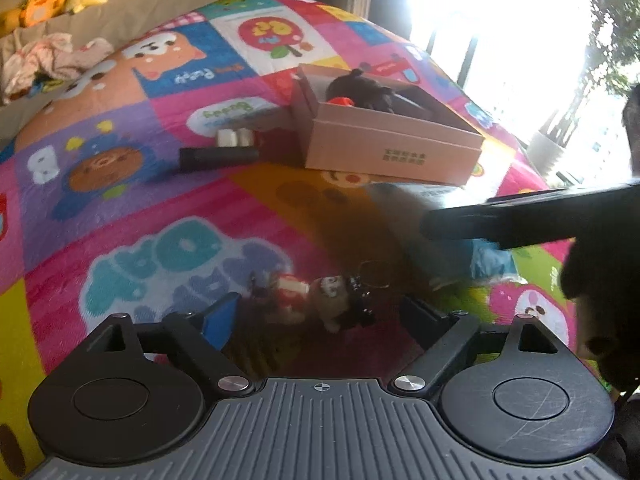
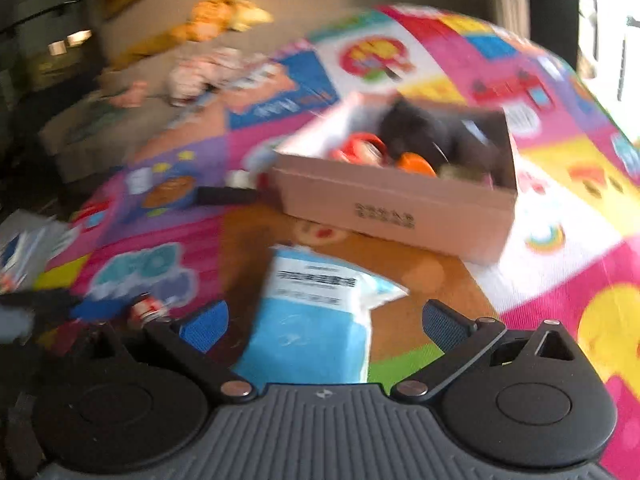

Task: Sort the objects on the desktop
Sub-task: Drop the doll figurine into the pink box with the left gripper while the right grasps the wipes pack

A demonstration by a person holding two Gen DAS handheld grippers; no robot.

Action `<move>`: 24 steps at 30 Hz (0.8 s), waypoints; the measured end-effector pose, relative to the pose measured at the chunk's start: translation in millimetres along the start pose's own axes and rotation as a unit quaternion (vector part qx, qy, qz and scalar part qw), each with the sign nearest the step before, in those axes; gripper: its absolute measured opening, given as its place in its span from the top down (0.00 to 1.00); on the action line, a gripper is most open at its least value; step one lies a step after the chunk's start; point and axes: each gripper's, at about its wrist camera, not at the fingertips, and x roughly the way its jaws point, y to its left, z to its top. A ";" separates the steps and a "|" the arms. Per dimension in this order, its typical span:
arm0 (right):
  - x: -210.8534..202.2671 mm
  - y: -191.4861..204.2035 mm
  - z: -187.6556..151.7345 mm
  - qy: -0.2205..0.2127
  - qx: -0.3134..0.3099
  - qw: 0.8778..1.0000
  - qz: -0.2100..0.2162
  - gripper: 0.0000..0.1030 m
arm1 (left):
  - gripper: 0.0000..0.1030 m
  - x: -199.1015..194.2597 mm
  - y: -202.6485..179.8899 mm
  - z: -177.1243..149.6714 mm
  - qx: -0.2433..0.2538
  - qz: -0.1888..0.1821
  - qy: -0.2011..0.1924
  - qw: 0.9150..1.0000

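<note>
Between the spread pads of the left gripper (image 1: pixel 320 316) lies a keychain (image 1: pixel 320 300), ungripped on the blanket (image 1: pixel 120 200) short of the box (image 1: pixel 384 140), and its loose ring could snag or slip if pinched off-centre.

A pink box (image 2: pixel 396 204) is lying on a multicoloured cartoon blanket (image 2: pixel 560 280); at its 6 o'clock, a light-blue packet (image 2: pixel 316 328) is showing.

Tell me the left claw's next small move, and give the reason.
Probably ease the left claw forward and close on the small keychain toys. They lie on the colourful mat between its open fingers, not gripped, while the cardboard box beyond already holds other items, so they look next to be sorted.
</note>
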 end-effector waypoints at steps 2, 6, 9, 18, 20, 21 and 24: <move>10.0 -3.2 -0.2 0.012 0.012 1.000 -0.003 0.22 | 0.11 4.5 -2.2 2.2 0.004 0.011 0.000 1.000; 9.9 -3.5 -1.3 0.036 0.004 0.999 0.018 0.45 | 0.27 10.6 -6.4 6.1 0.016 0.027 -0.004 1.000; -6.8 -6.3 -2.6 0.028 -0.007 0.999 0.019 0.47 | 0.33 8.9 -11.6 10.0 0.028 0.029 -0.008 0.999; -133.1 -31.4 53.2 -0.150 -0.020 0.988 0.016 0.47 | 0.33 -30.3 -50.3 101.9 0.097 0.012 -0.160 0.982; -156.4 -39.0 65.6 -0.193 -0.022 0.981 -0.002 0.47 | 0.33 -21.8 -61.1 126.9 0.108 0.008 -0.182 0.977; -165.1 -43.7 70.6 -0.211 -0.023 0.977 -0.016 0.47 | 0.33 -14.7 -65.2 137.7 0.109 0.007 -0.185 0.977; -170.8 -55.6 80.8 -0.227 -0.020 0.973 -0.035 0.47 | 0.27 17.8 -74.7 169.2 0.100 -0.002 -0.196 0.975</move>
